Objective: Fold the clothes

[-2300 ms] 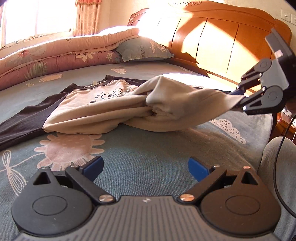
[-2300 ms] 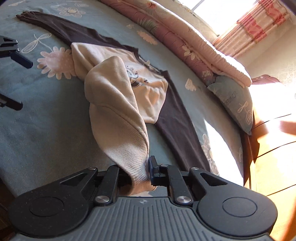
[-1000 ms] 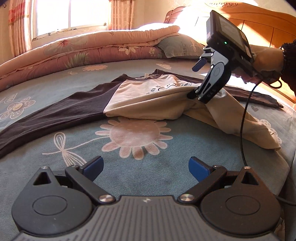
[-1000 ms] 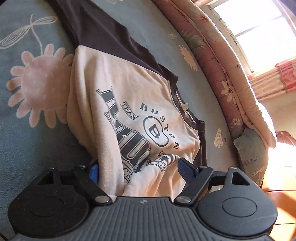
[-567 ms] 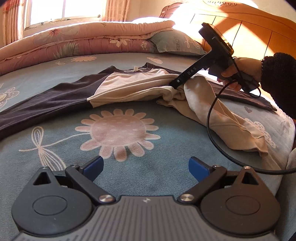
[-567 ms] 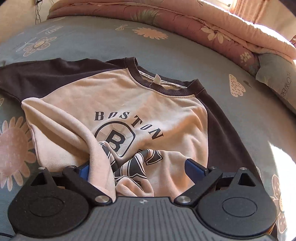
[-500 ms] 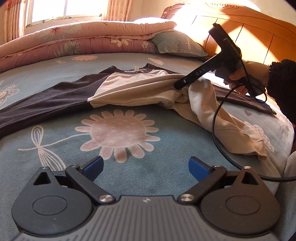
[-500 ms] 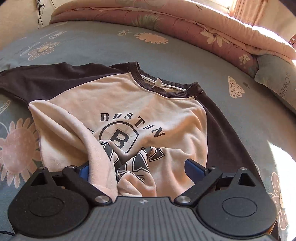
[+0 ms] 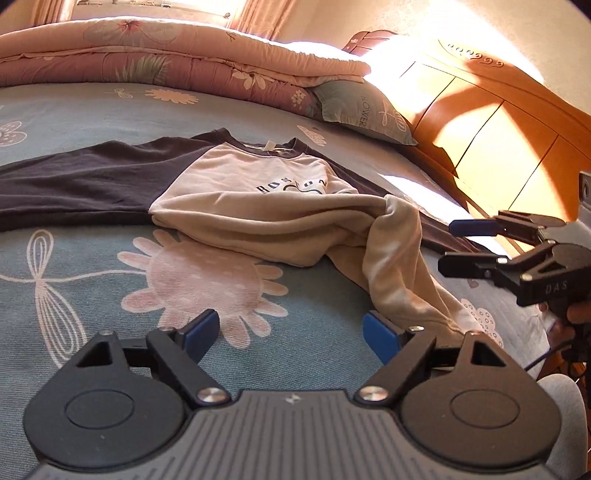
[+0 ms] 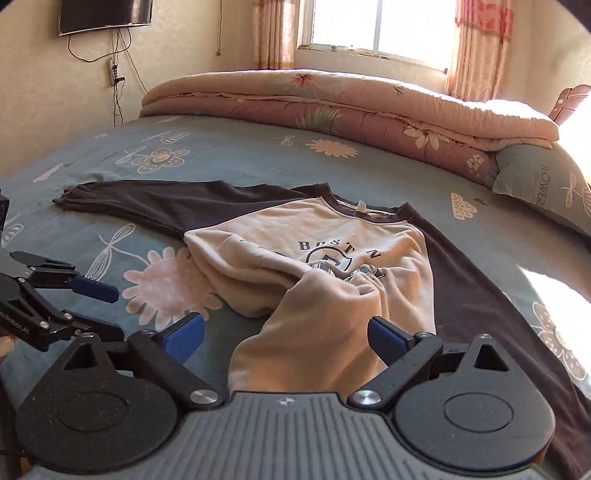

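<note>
A cream sweatshirt (image 9: 258,192) with dark sleeves and a Boston print lies face up on the blue flowered bedsheet (image 9: 92,266). Its lower part is bunched, and a twisted flap trails toward the near edge. My left gripper (image 9: 290,330) hovers over the sheet with its jaws closing. Only sheet shows between them, and the flap's end lies just beside the right finger. My right gripper (image 10: 284,338) is also closing, above the sweatshirt (image 10: 332,236). The cream flap lies under and between its pads, which do not press on it. Each gripper shows in the other's view: right gripper (image 9: 461,245), left gripper (image 10: 99,306).
A folded pink quilt (image 10: 351,99) and a pillow (image 9: 365,110) lie along the far side of the bed. The wooden headboard (image 9: 498,122) stands to the right. A window (image 10: 376,26) and a wall television (image 10: 105,13) are behind. A person's knee (image 9: 569,398) is at the near right.
The right gripper has let go of the cream hem and drawn back from over the print toward the near right edge. The bunched flap now lies loose on the bed.
</note>
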Available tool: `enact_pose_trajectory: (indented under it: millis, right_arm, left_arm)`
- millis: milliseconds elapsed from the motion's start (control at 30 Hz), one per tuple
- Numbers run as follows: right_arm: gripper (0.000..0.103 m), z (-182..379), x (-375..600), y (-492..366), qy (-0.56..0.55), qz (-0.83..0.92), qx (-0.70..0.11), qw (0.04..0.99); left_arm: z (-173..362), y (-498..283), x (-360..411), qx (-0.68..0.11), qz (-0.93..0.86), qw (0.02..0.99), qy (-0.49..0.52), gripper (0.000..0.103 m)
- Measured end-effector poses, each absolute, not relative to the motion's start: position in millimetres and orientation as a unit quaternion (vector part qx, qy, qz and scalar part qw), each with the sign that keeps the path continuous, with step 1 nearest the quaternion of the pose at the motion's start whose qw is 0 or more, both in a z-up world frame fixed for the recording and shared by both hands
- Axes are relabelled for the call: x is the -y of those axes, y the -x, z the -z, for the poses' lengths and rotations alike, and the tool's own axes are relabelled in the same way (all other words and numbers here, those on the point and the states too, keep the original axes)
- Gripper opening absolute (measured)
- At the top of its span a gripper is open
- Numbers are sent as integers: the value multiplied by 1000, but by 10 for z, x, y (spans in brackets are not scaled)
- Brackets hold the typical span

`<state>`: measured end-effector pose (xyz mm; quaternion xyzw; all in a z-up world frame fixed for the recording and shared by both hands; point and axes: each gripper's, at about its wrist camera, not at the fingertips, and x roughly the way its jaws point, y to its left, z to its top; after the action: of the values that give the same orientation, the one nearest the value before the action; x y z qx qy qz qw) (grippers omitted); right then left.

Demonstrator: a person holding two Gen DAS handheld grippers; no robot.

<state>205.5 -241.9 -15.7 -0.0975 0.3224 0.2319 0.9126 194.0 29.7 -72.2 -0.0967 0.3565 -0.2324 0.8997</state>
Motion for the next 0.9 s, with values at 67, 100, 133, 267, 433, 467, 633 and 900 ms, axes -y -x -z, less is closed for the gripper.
enact_pose_trajectory:
  millis: [67,100,133,267,433,467,633,900]
  right_arm:
    - [86,242,2304,-2000,99,-258,-330,903]
    - [82,279,2244,-1994,97,-272,-336,897]
    - [81,310,2177,-2013,96,-287,-340,890]
    - [79,523,1785,-2222,87,-321,-358,872]
    - [74,794,1537,-2417,139,-271,-391,869]
    - [73,808,1585,-2404,166,-249,-389,871]
    - [71,679,2157,-2347,223,-172,-389,877]
    - [71,703,2653,-2522,182,-151,-425,874]
  left_arm:
    - [683,-1944,-335,-349,216,905,108,85]
    - [673,-1940,-371,-348,209,906,116,84]
    - [663,-1936,-406,-347,203,907,124,84]
    - [657,-1891,-510,-349,187,909,131,84]
    - [675,-1833,-571,-354,185,908,129,85]
    - [680,-1826,-577,-353,186,907,130,85]
    - [725,-1810,-540,-352,197,905,131,85]
    - [737,-1743,-479,-355,213,901,132,86]
